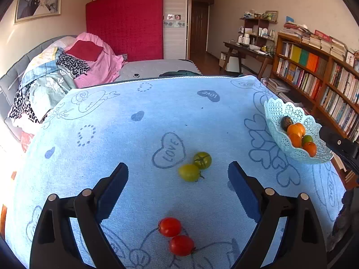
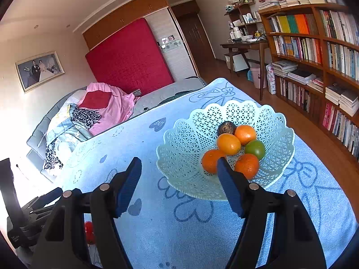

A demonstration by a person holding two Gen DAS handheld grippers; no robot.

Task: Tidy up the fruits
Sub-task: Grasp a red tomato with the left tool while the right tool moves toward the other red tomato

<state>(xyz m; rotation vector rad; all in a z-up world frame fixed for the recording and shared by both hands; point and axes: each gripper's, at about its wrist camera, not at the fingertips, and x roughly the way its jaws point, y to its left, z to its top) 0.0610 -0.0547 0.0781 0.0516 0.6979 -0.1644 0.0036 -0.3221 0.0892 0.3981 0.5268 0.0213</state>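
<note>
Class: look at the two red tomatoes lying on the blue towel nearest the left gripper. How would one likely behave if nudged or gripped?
The red tomatoes look round and glossy, so one would probably roll when nudged, though the soft towel may slow it. Smooth skin could slip, and hard squeezing might bruise it.

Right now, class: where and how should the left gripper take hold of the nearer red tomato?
Probably grip the nearer red tomato across its round middle, from above. The other red tomato touches its far-left side, so set the left gripper fingers on the free sides.
</note>
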